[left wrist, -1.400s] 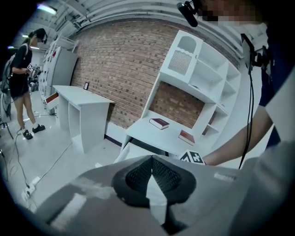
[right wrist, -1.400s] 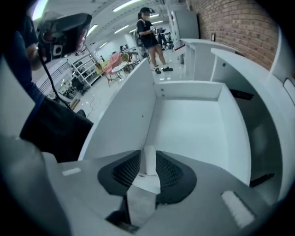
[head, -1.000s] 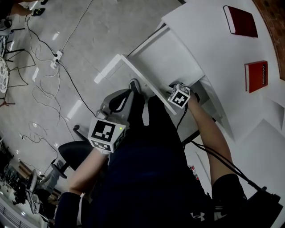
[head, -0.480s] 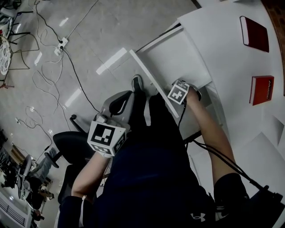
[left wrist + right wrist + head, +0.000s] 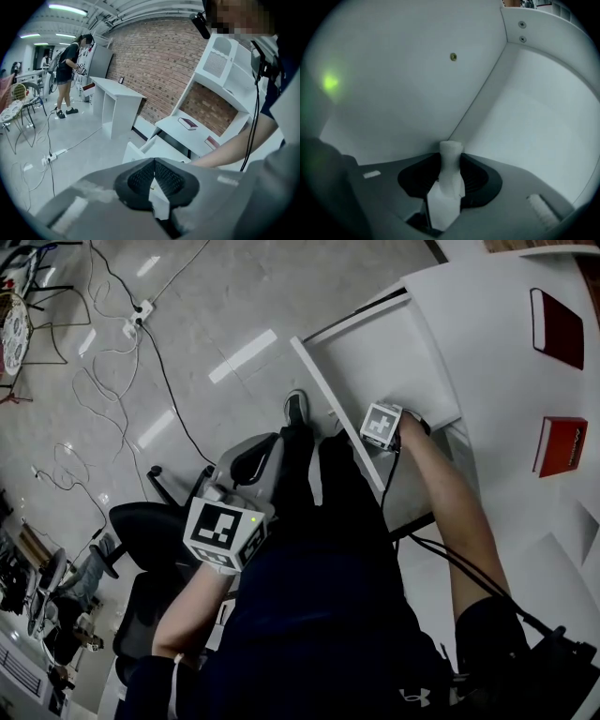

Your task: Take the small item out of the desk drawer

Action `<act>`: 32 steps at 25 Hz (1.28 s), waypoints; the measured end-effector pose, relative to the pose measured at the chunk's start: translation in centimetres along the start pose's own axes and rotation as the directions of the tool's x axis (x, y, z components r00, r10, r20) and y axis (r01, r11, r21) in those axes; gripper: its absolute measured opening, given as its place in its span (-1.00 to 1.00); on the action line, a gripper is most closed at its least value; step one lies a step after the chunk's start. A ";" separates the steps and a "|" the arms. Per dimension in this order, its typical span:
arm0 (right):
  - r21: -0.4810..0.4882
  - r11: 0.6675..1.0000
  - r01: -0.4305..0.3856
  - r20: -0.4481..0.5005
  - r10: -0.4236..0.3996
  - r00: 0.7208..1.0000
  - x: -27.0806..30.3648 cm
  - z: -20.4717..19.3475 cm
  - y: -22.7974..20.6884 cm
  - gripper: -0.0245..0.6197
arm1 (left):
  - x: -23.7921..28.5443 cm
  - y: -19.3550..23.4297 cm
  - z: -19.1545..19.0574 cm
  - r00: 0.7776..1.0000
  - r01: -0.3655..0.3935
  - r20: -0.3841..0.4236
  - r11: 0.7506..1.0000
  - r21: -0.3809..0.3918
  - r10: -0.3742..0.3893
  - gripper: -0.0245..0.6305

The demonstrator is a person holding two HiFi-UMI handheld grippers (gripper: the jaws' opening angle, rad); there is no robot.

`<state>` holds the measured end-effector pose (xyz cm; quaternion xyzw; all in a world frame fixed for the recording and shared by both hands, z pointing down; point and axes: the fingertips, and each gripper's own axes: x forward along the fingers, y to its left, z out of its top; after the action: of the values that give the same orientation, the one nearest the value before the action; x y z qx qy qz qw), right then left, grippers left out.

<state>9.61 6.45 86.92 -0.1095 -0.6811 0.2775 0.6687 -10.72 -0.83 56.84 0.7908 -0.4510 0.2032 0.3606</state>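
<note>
Head view: open white desk drawer [image 5: 375, 362], right gripper [image 5: 386, 427] sunk inside, item unseen; left gripper view: left gripper [image 5: 154, 176] empty, jaws together, outside the drawer; right gripper view alone: small white stubby item [image 5: 451, 152] pinched between jaws just closing, inside the drawer, lift-out pending.

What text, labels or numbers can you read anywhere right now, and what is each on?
No text reads clearly.
Red book on the desk: white lettering along one edge, too small to read.
Dark red book: no print visible.
Two cubes: black-and-white square patterns, no letters.
Dark shirt: a white emblem, no letters.
</note>
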 end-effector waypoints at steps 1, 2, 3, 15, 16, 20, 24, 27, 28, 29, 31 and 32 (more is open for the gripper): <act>0.000 1.000 -0.003 -0.008 0.003 1.000 -0.1 0.0 0.1 -0.50 | 0.1 0.0 0.0 1.000 0.000 0.000 1.000 -0.004 0.000 -0.92; 0.002 1.000 0.009 -0.012 -0.009 1.000 -0.4 -0.1 -0.1 -0.50 | 0.2 0.0 0.0 1.000 0.001 0.000 1.000 -0.004 -0.001 -0.92; 0.006 1.000 0.031 -0.009 -0.031 0.999 -0.8 0.0 -0.3 -0.51 | 0.2 0.0 0.0 1.000 0.002 0.001 1.000 -0.004 -0.002 -0.92; 0.250 0.961 0.120 0.354 -0.207 0.912 -9.3 1.9 -1.6 -0.51 | 1.8 -3.4 3.7 0.996 0.075 0.041 0.995 0.071 -0.078 -0.92; 0.271 0.955 0.118 0.384 -0.220 0.897 -10.4 2.1 -1.6 -0.51 | 1.9 -3.8 4.3 0.995 0.082 0.045 0.993 0.083 -0.086 -0.92; 0.341 0.931 0.129 0.486 -0.293 0.823 -14.8 2.5 -1.0 -0.51 | 2.0 -5.0 6.1 0.992 0.104 0.054 0.986 0.127 -0.111 -0.92; 0.402 0.904 0.144 0.573 -0.372 0.730 -19.3 1.9 -0.2 -0.51 | 2.1 -6.6 7.4 0.988 0.127 0.062 0.978 0.163 -0.139 -0.92; 0.459 0.878 0.138 0.628 -0.430 0.649 -23.0 1.2 0.4 -0.51 | 2.0 -7.4 8.3 0.986 0.138 0.067 0.971 0.194 -0.154 -0.92; 0.479 0.868 0.132 0.644 -0.450 0.619 -24.2 0.9 0.6 -0.51 | 2.0 -7.6 8.6 0.985 0.141 0.070 0.969 0.202 -0.158 -0.92; 0.499 0.857 0.125 0.658 -0.469 0.589 -25.4 0.6 0.7 -0.51 | 2.1 -7.8 9.0 0.984 0.145 0.074 0.968 0.203 -0.163 -0.92; 0.538 0.836 0.106 0.682 -0.506 0.528 -27.7 -0.1 1.0 -0.51 | 2.2 -8.3 10.0 0.982 0.151 0.085 0.967 0.203 -0.171 -0.92; 0.555 0.826 0.097 0.691 -0.523 0.500 -28.8 -0.6 1.1 -0.51 | 2.2 -8.6 10.4 0.981 0.153 0.090 0.966 0.207 -0.174 -0.92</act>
<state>12.29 -7.50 61.88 0.3170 -0.8360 0.3148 0.3186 -2.25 -7.09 48.10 0.8671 -0.3803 0.1739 0.2705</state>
